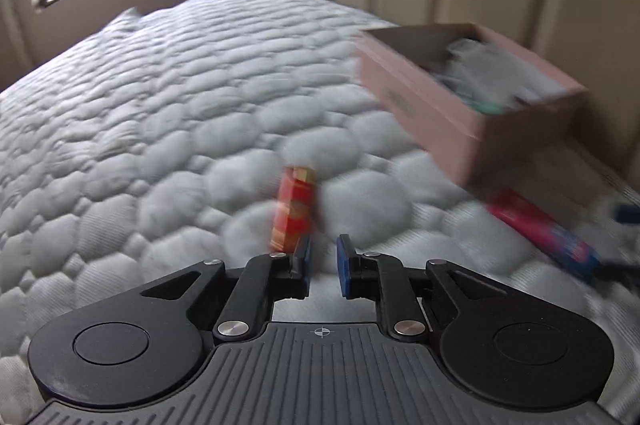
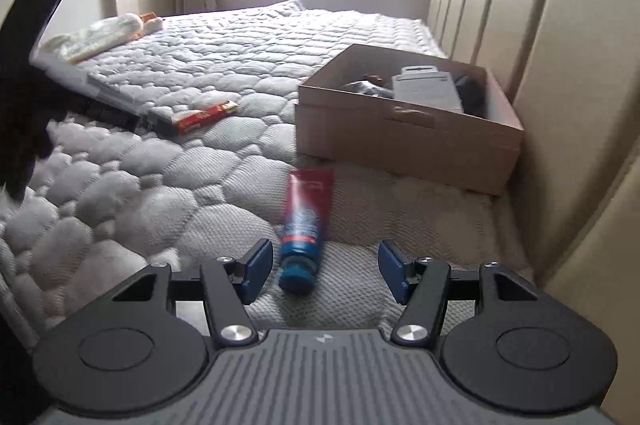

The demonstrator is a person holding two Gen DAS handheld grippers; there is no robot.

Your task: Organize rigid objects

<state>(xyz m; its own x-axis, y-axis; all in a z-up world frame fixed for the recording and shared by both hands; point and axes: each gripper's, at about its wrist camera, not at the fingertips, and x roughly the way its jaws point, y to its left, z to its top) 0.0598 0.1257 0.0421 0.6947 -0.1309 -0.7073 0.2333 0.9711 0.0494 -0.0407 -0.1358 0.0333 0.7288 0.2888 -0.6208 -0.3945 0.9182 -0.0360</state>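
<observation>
My left gripper stood narrowly parted, the red-orange pack against its left pad, whether pinched I couldn't tell. My right gripper was spread around the toothpaste tube, untouched, near the mattress edge, cardboard box beyond against the headboard.

The left gripper angles downward, jaws narrowly parted (nothing between); the right gripper stands half-open.

One cardboard box, one toothpaste tube, one red-orange packet, two claws.
</observation>
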